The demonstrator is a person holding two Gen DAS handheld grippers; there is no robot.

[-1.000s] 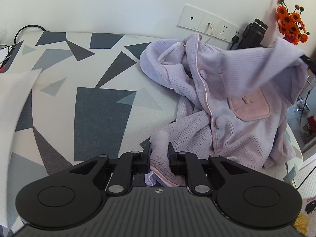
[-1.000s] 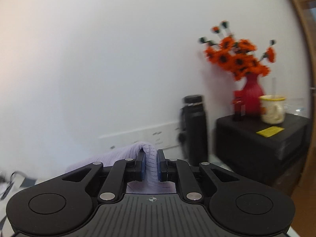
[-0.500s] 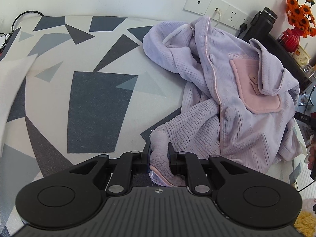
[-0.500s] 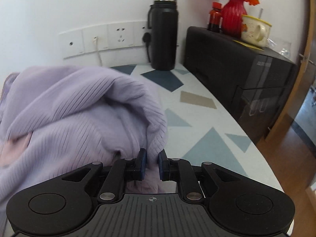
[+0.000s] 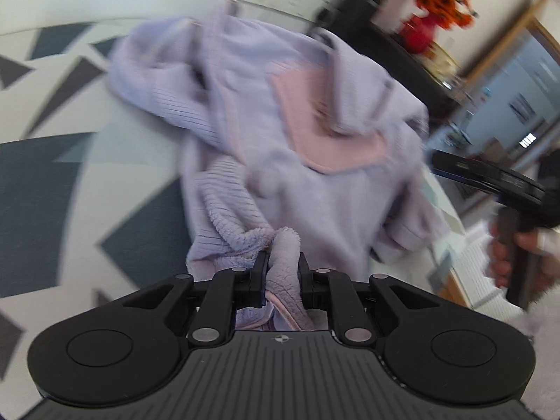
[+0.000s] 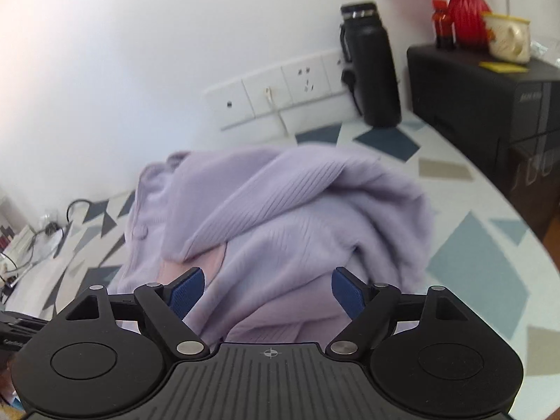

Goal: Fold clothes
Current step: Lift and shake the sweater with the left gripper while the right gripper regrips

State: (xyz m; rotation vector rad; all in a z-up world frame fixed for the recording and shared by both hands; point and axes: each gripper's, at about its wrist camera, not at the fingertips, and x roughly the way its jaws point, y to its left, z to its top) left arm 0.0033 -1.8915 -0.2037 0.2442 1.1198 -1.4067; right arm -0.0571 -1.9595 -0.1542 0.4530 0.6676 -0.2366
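A lilac fleece jacket (image 5: 315, 161) with a pink chest pocket (image 5: 325, 122) lies crumpled on a table with a grey and white triangle-pattern cloth (image 5: 70, 189). My left gripper (image 5: 282, 273) is shut on a fluffy edge of the jacket near the table's front. My right gripper (image 6: 267, 292) is open with its blue pads (image 6: 185, 292) spread wide, just above the jacket (image 6: 280, 217) and holding nothing. It also shows at the right of the left wrist view (image 5: 490, 178), held in a hand.
A black bottle (image 6: 371, 66) stands by the wall sockets (image 6: 280, 91). A black cabinet (image 6: 490, 98) at the right carries a red vase of orange flowers (image 6: 465, 3) and a cream mug (image 6: 507, 36). Cables (image 6: 38, 238) lie at the far left.
My right gripper has let go of the jacket's fold and opened wide; the fold dropped onto the garment. My left gripper kept its hold and swung to the right.
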